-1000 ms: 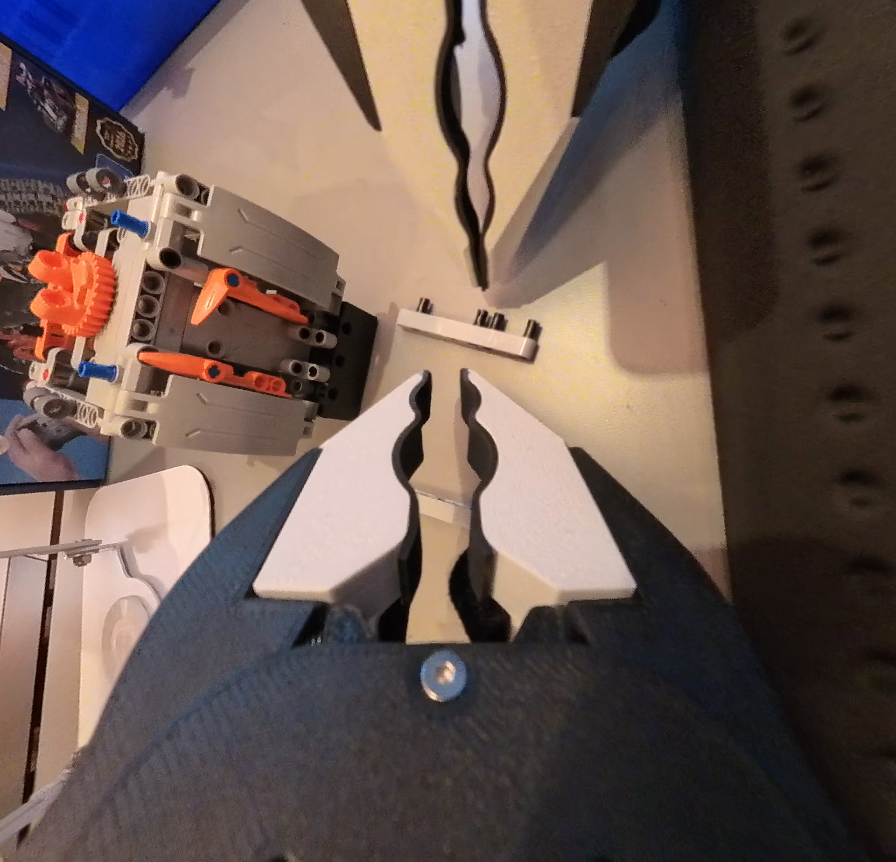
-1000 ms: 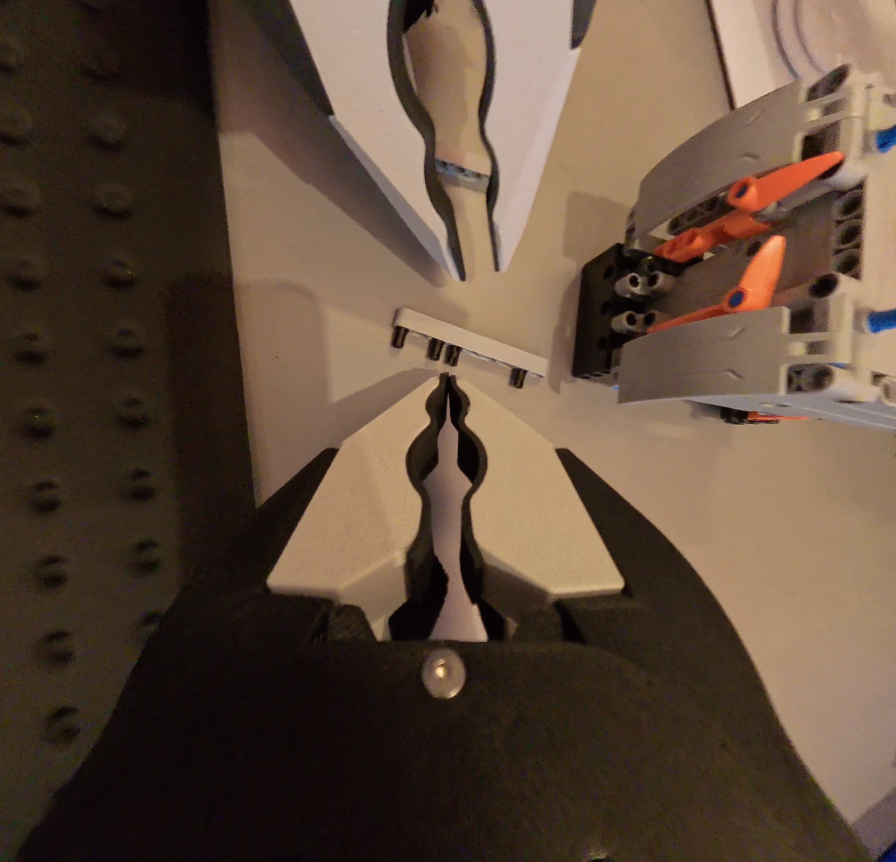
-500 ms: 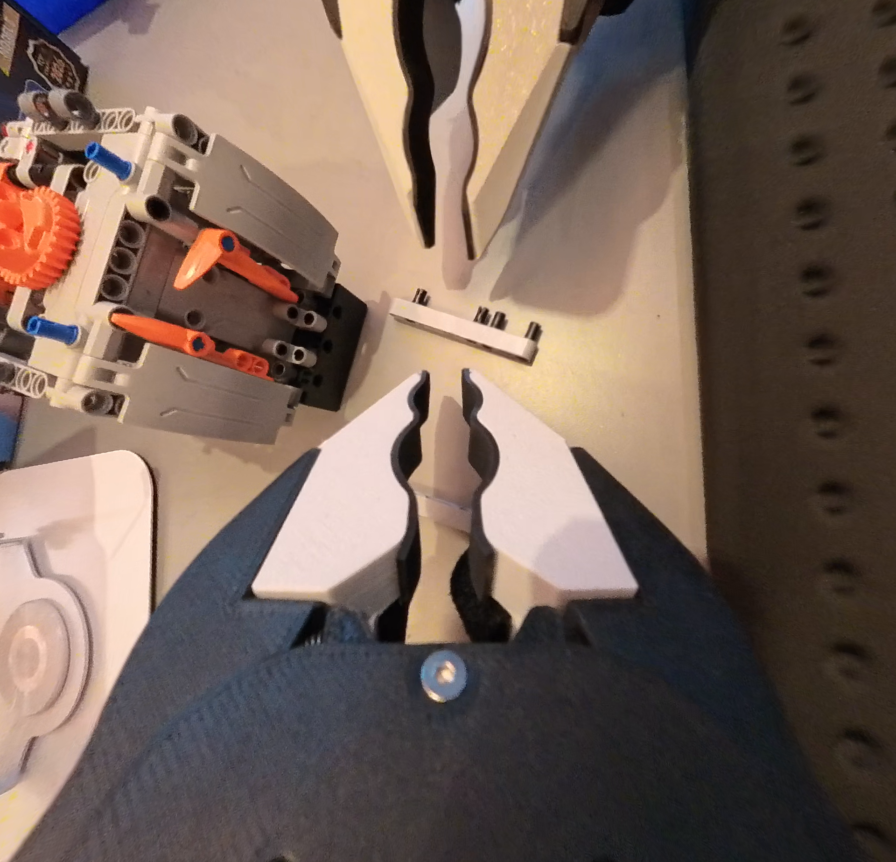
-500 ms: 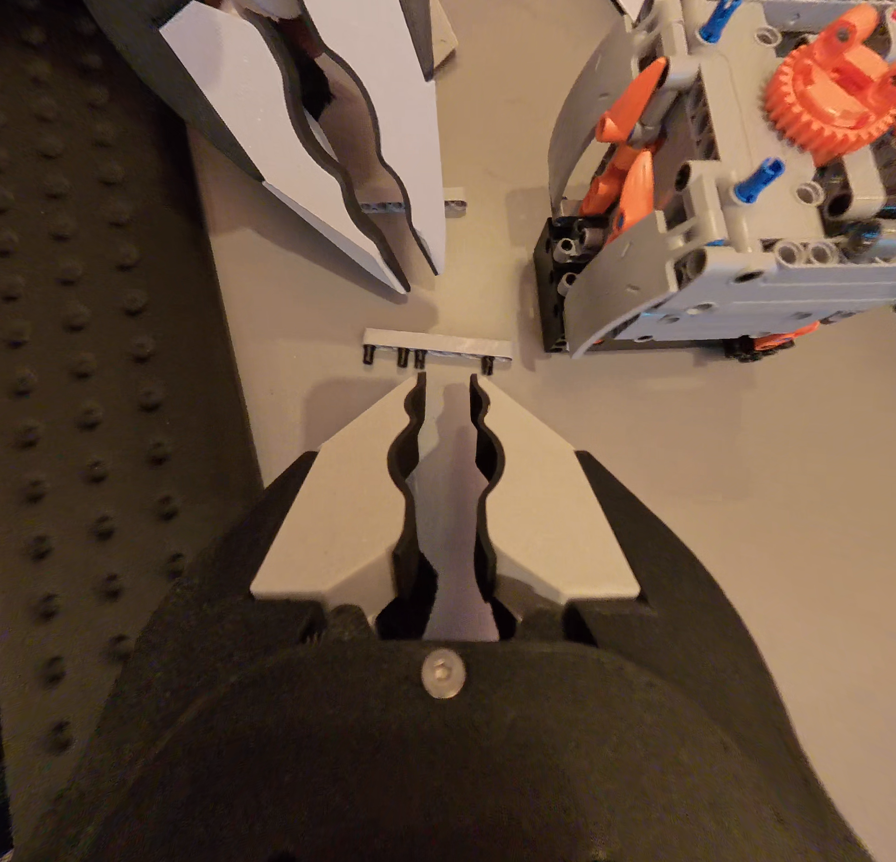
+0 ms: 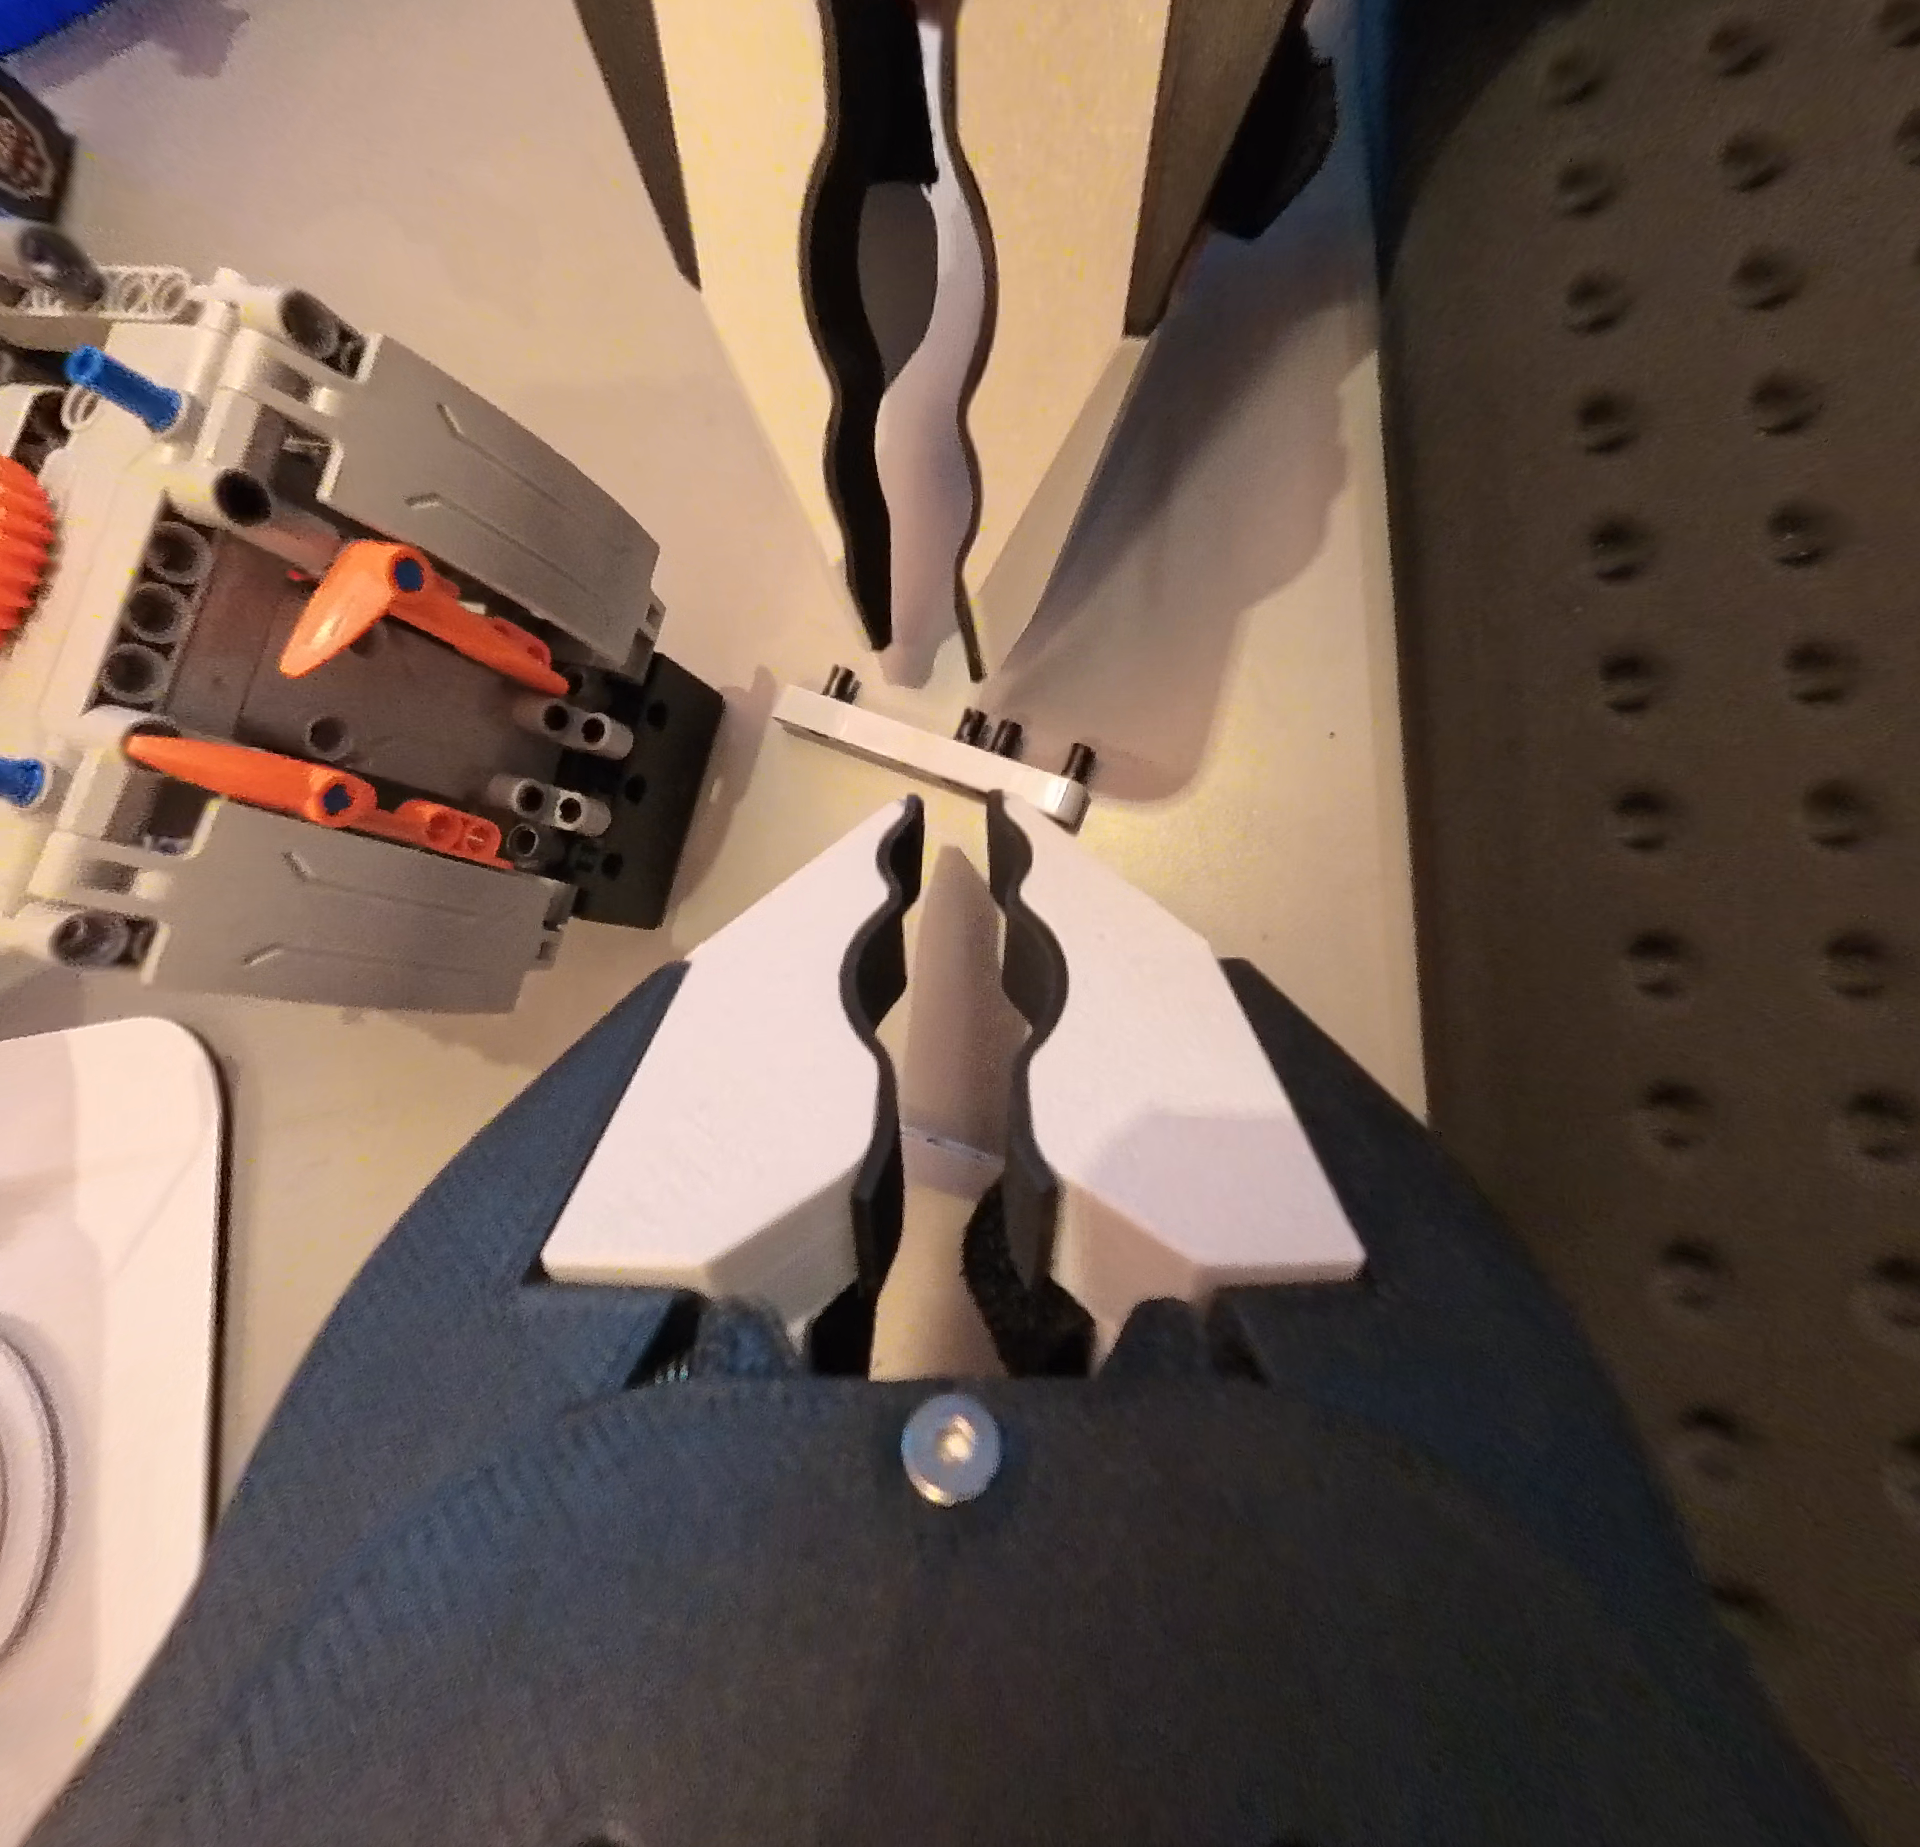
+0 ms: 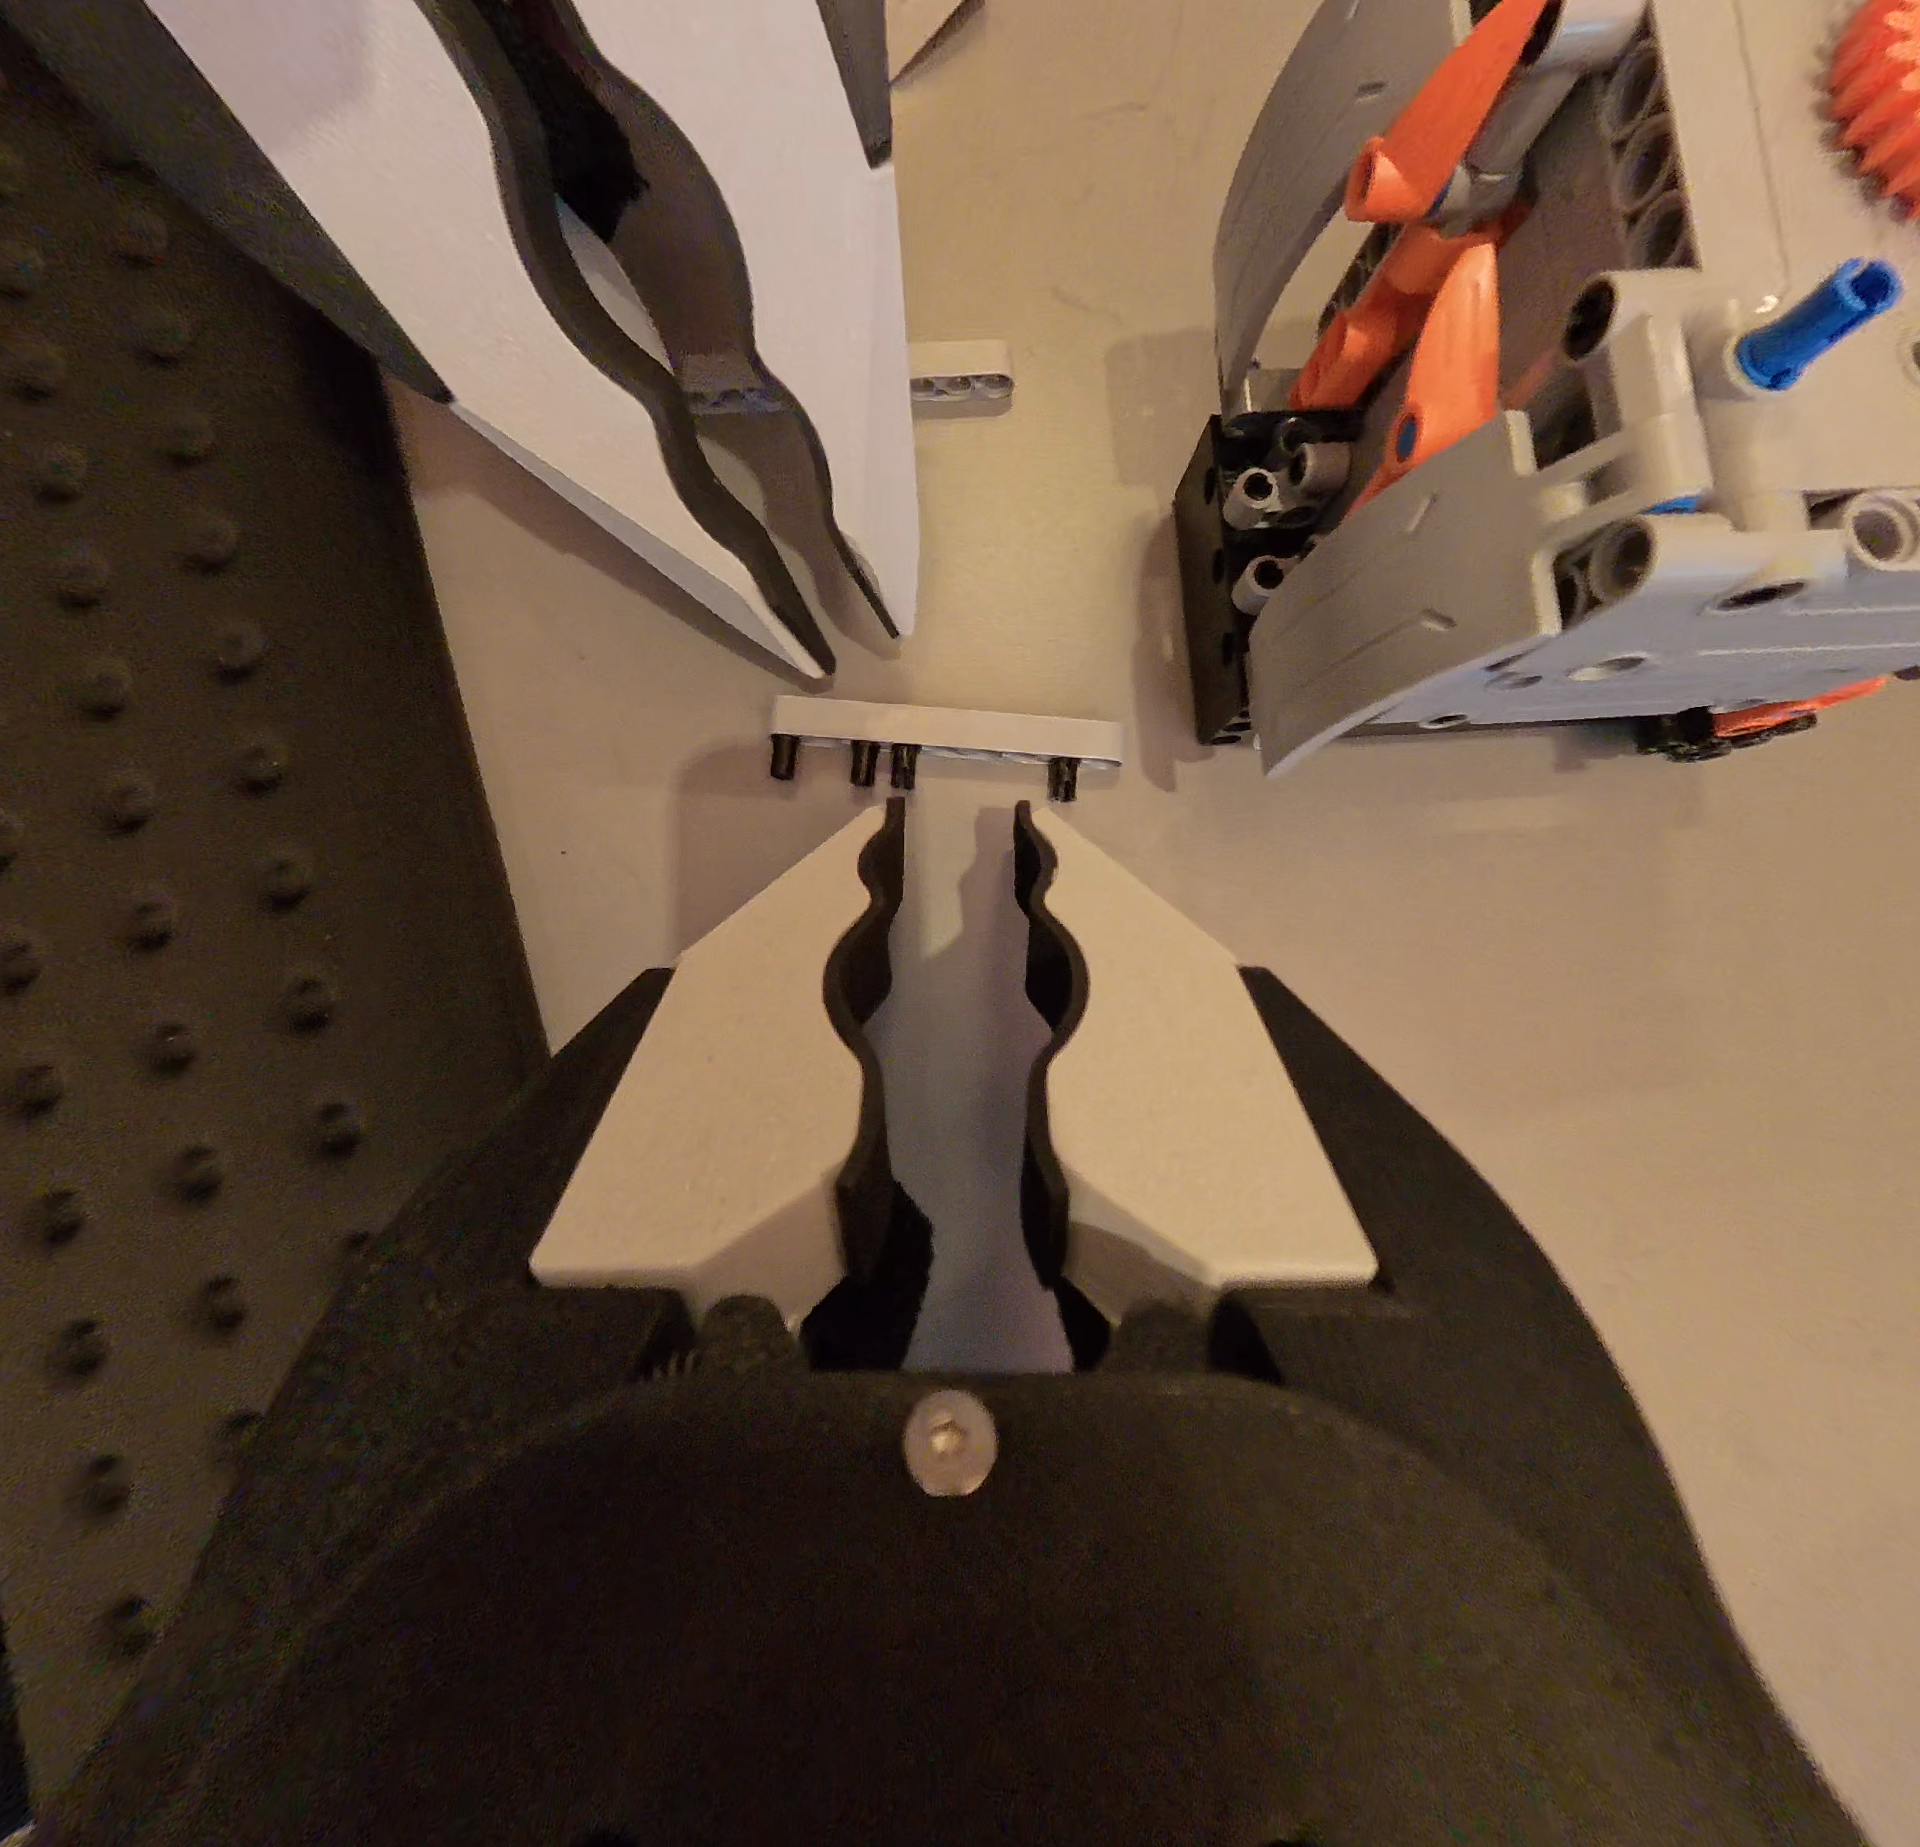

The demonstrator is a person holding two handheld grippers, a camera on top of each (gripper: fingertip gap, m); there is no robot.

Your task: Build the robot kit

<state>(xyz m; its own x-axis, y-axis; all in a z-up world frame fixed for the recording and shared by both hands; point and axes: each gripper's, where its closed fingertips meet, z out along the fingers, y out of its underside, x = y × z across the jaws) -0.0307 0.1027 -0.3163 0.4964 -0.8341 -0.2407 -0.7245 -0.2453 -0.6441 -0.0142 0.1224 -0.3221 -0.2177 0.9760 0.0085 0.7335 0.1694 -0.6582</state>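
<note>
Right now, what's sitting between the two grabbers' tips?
A white beam with black pins lies on the table between the left gripper and the right gripper. Both wrist views show it.

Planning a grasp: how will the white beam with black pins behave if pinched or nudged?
The white beam looks like rigid plastic, so probably stiff. Small and thin, likely light, sliding easily on the smooth table. Lying flat, it seems unlikely to roll; its black pins may snag.

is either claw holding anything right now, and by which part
Nothing is held. The left claw and right claw are both open, tips on opposite sides of the white beam with black pins lying on the table.
</note>
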